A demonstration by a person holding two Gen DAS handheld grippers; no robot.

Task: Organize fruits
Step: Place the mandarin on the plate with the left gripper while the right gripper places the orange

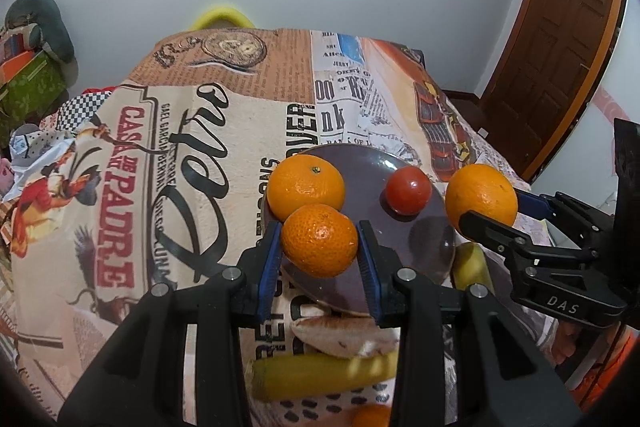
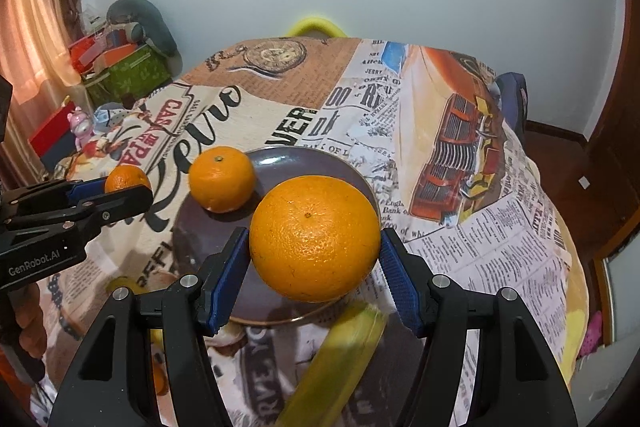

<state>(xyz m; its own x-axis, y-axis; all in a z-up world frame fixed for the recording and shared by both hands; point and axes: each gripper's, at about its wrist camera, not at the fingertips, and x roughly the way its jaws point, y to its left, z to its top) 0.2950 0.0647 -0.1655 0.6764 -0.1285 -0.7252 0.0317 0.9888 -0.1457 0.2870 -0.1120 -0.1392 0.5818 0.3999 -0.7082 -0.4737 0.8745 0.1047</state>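
Observation:
A dark purple plate lies on the printed tablecloth and shows in the right wrist view too. On it sit an orange, also in the right wrist view, and a red tomato. My left gripper is shut on a small mandarin above the plate's near left edge; it also shows in the right wrist view. My right gripper is shut on a large orange above the plate's near right side, also seen in the left wrist view.
Yellow bananas lie on the cloth near the plate's front edge, with a pale bun-like item and another orange fruit close by. Boxes and clutter stand beyond the table's left side. A wooden door is at right.

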